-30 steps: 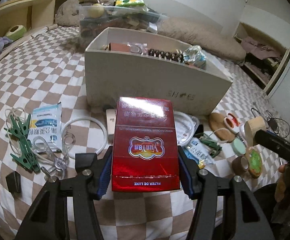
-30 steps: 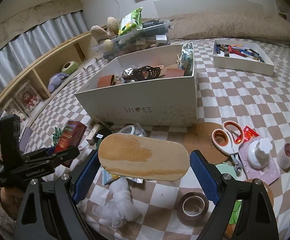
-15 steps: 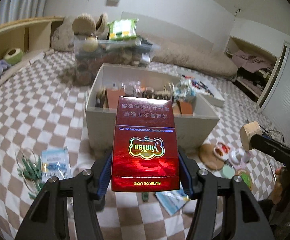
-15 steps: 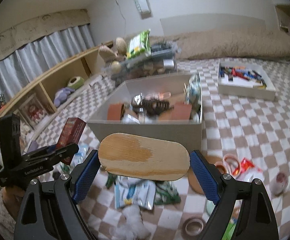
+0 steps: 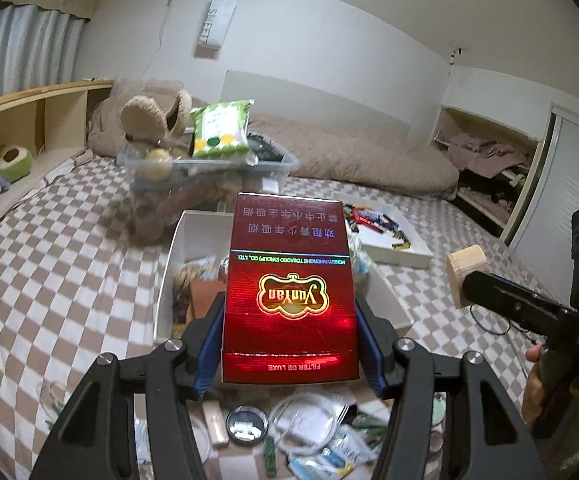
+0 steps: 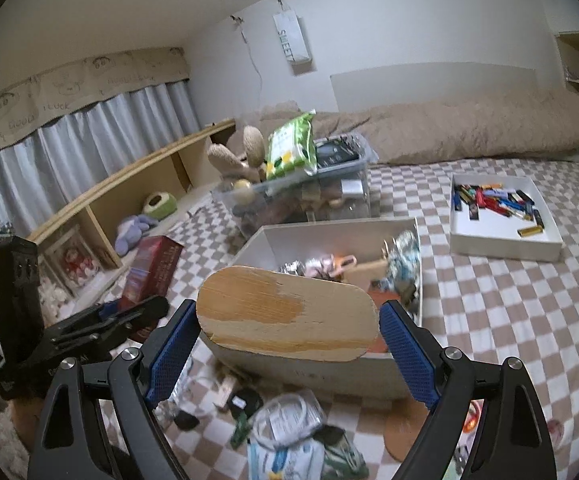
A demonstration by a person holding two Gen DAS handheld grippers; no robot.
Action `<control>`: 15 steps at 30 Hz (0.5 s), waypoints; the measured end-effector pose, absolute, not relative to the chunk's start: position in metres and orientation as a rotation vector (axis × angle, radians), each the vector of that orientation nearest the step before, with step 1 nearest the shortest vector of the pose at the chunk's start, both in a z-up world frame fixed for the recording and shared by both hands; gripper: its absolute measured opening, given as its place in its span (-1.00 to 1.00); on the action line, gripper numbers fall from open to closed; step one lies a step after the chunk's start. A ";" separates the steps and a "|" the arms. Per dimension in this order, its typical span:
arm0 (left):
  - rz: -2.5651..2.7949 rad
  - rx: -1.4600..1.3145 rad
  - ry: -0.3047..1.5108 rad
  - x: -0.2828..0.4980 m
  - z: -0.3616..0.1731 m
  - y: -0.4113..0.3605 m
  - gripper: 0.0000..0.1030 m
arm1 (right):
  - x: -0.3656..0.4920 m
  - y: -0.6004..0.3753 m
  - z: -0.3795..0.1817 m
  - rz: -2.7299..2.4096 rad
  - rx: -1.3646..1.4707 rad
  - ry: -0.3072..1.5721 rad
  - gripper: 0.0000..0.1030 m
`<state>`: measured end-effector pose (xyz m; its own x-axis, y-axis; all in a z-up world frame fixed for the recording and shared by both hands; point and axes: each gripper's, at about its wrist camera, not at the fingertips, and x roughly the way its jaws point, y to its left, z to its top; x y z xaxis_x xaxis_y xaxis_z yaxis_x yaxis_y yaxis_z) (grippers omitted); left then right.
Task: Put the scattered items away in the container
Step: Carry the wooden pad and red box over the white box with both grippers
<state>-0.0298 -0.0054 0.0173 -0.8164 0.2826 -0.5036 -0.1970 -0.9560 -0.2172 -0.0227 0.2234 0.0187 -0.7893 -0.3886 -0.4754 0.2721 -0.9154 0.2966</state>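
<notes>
Both tongs are loaded. Clamped between the blue pads of the left gripper (image 5: 289,344) is a red cigarette carton (image 5: 289,300), held by its two long side edges near its lower end, the printed face toward the camera and upside down. It looks like light, stiff cardboard with a glossy skin, so it probably slips if squeezed weakly and dents if squeezed hard; the flat side edges it is taken by seem the right place. The right gripper (image 6: 287,336) is closed on an oval wooden board (image 6: 285,314), gripped across its rounded ends, flat face to the lens. That one looks rigid and heavier, with little risk of crushing.

Ahead of and below both sets of fingers lies the white cardboard box (image 5: 177,264), open-topped and already partly filled. Both tools are held raised above the checked bedspread (image 6: 509,312), tilted forward toward the box, the left one seen off to the right gripper's left side. Loose clutter lies beneath the tongs
</notes>
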 end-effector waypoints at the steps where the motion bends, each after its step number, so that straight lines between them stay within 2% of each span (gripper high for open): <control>1: 2.762 -0.797 -0.229 -0.034 0.020 -0.004 0.12 | -0.025 0.223 0.021 -2.661 0.764 -0.306 0.75; 9: 2.732 -0.788 -0.322 -0.067 0.032 0.000 0.12 | -0.048 0.221 0.040 -2.655 0.712 -0.343 0.75; 15: 2.734 -0.832 -0.371 -0.093 0.023 -0.002 0.12 | -0.068 0.218 0.034 -2.642 0.734 -0.397 0.75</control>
<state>-0.0931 -0.0018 0.0228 -0.8023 0.3170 -0.5058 -0.1706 -0.9338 -0.3146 -0.0679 0.2182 0.0335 -0.7962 -0.4193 -0.4361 0.2727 -0.8922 0.3600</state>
